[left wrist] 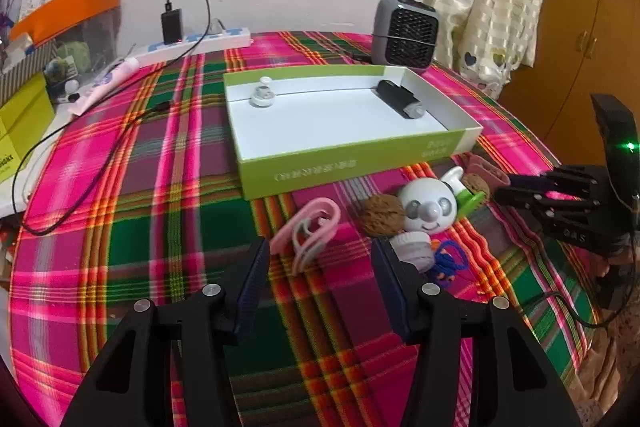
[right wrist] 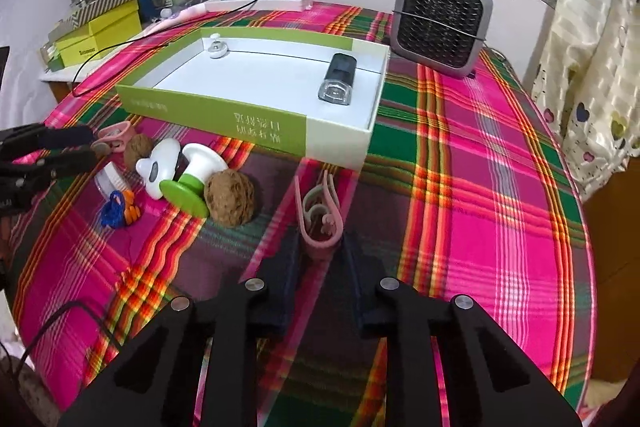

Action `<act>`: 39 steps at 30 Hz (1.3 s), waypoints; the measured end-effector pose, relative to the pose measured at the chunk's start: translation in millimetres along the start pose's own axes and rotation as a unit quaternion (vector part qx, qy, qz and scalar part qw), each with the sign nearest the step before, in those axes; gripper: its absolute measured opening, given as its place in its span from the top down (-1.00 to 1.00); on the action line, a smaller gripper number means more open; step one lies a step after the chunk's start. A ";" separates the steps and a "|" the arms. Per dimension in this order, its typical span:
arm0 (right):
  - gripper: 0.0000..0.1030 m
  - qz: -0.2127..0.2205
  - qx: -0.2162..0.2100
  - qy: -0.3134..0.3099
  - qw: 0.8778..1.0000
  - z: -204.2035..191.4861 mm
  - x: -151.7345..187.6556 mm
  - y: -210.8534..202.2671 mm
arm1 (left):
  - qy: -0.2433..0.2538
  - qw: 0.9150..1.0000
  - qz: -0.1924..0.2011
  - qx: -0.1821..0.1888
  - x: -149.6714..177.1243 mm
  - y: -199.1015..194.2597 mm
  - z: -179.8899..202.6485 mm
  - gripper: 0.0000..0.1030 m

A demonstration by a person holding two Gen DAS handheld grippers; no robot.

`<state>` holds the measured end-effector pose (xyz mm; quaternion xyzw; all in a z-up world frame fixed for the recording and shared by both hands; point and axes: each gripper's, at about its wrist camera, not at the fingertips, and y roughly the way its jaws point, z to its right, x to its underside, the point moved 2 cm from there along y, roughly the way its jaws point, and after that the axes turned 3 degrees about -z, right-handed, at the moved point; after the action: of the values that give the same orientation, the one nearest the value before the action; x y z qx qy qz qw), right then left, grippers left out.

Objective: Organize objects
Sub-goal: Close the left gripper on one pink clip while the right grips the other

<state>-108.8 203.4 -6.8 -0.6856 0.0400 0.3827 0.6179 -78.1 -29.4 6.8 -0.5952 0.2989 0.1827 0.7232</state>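
Pink clip (right wrist: 318,217): soft pink loop w/ grey inner band, long and narrow, lying on the plaid cloth (right wrist: 460,155). Right gripper (right wrist: 320,247) has closed down on its near end; pads press both sides, rest of clip sticks out ahead of the tips. Left gripper (left wrist: 318,259) about half open, nothing in it; a second pink clip (left wrist: 306,231) lies just ahead btwn its fingers, not touched.

Count: 2 pink clips, 2 walnuts (right wrist: 230,197), 1 panda-face toy (left wrist: 430,205) on a green base, 1 white ribbed cap (left wrist: 414,249), 1 blue/orange trinket (right wrist: 118,213). Green-edged box (right wrist: 248,115) ahead of both claws holds 2 items: small white knob thing (right wrist: 216,49), black-and-clear case (right wrist: 338,79).

Trinket too small to ID. Cap partly behind left gripper's right finger. Box print upside down, unreadable.
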 end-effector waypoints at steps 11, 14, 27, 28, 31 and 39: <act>-0.03 0.004 -0.012 0.001 1.000 1.7 -4.6 6.6 | 0.023 0.999 -0.020 -0.017 -12.1 21.5 -6.6 0.00; -0.03 0.003 -0.017 0.002 1.000 0.8 -7.2 8.3 | 0.027 0.999 -0.027 -0.010 -12.4 25.2 -4.6 0.00; -0.03 0.001 -0.020 0.011 1.000 3.6 -14.4 14.6 | 0.041 0.998 -0.039 -0.016 -15.6 32.7 -0.1 0.11; -0.03 0.001 -0.020 0.011 1.000 3.6 -14.5 14.6 | 0.040 0.998 -0.039 -0.018 -15.6 32.6 -0.1 0.17; -0.01 0.002 -0.020 0.010 1.000 3.2 -14.3 14.8 | 0.042 0.998 -0.038 -0.016 -15.8 32.5 0.1 0.32; 0.19 0.005 -0.023 0.003 1.000 -0.9 -14.5 14.2 | 0.047 0.998 -0.038 -0.019 -16.0 32.7 1.7 0.57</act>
<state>-126.1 193.2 -10.1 -0.7006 0.0361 0.3844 0.6000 -110.1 -19.0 -7.2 -0.6277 0.3061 0.1331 0.7033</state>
